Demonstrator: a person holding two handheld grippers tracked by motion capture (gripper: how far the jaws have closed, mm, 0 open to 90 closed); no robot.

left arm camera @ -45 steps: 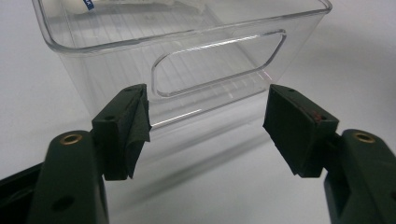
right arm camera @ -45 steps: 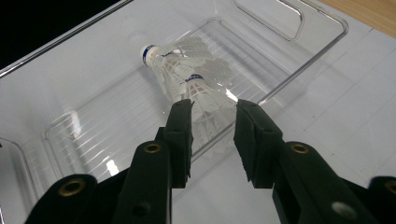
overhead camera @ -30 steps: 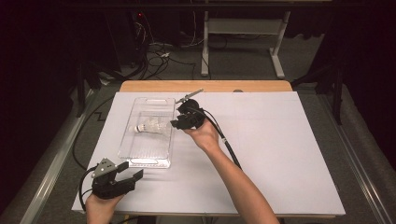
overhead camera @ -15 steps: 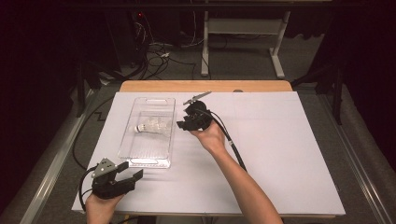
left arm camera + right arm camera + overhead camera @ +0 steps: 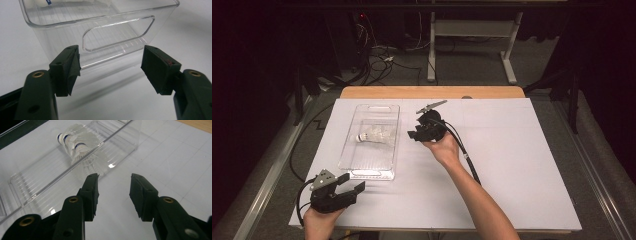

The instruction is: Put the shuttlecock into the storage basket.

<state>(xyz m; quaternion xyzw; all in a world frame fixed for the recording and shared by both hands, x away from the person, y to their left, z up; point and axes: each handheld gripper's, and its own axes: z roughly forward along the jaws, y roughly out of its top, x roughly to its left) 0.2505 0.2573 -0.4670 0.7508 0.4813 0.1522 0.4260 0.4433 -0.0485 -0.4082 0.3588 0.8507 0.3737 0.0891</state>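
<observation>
A clear plastic bin (image 5: 384, 117) lies on the white table cover, left of centre, with white shuttlecocks (image 5: 374, 135) inside it. In the right gripper view the shuttlecocks (image 5: 80, 150) lie behind the bin's near wall (image 5: 75, 165). My right gripper (image 5: 414, 135) hovers just right of the bin, pointing at it; its jaws have just been opening and nothing is between them (image 5: 113, 195). Near the table's front left corner, my left gripper (image 5: 352, 184) stands open. It faces the bin's end wall with the handle cut-out (image 5: 117, 32), a short way off, and holds nothing (image 5: 110, 68).
The white cover (image 5: 522, 165) spreads wide to the right of the bin. A wooden table edge (image 5: 432, 92) runs along the back. Cables and desk legs (image 5: 512, 55) lie on the dark floor beyond. The right gripper's cable (image 5: 467, 155) trails along the forearm.
My right gripper has drawn back to the right, away from the bin's rim, and its jaws stand wider. The left gripper has stayed where it was.
</observation>
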